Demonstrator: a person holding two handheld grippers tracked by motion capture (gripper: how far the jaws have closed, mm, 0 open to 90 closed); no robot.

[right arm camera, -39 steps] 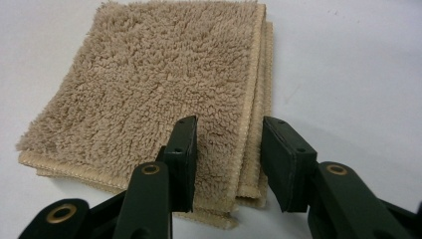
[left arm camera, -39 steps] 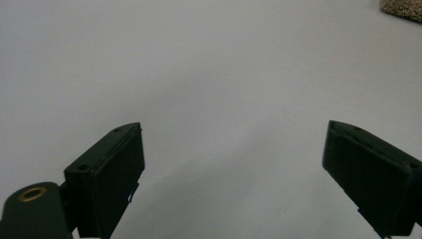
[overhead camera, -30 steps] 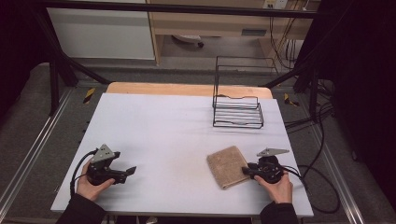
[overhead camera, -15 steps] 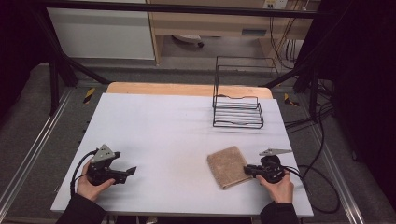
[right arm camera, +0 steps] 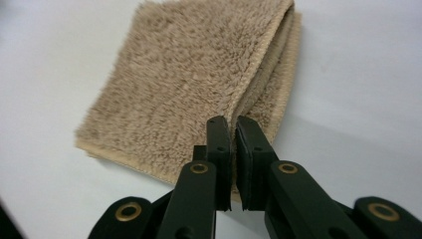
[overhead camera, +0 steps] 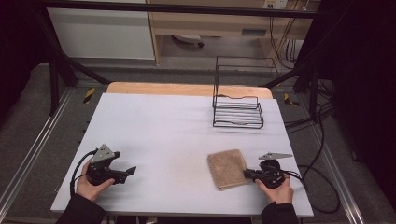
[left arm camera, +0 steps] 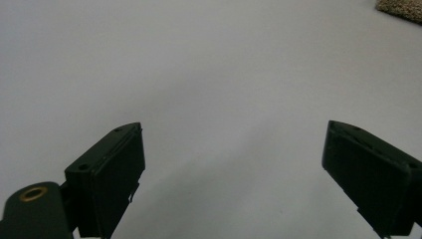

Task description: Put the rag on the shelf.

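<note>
1. Beige terry cloth, a folded towel [overhead camera: 227, 169], lies flat on the white table [overhead camera: 177, 126] at the near right, just left of the right gripper [overhead camera: 249, 174].
2. In the right gripper view the two black jaws are pinched together on the towel's [right arm camera: 199, 84] near edge, right at the fold line, with a sliver of pile caught between them. Gripping at the fold probably lets the layers lift together instead of spilling open.
3. The right hand [overhead camera: 276, 187] holds its tool low and level with the table, which suits sliding or raising the cloth by that edge.
4. The left gripper [overhead camera: 130, 171] rests at the near left, well apart from the towel, in the left hand [overhead camera: 91, 185]. Its jaws stand wide apart over bare tabletop, holding nothing; a corner of the cloth [left arm camera: 400, 9] shows at the far right of the left gripper view. It looks parked, ready to help if a second corner needs catching.
5. A black wire rack [overhead camera: 238, 105] stands at the far right of the table, beyond the towel and clear of it.
6. Between towel and rack the surface is bare, so nothing blocks a move that way; the rack's low front wire is the one thing a dragged cloth could snag.
7. Cables [overhead camera: 322, 186] trail off the right edge, away from the work.
</note>
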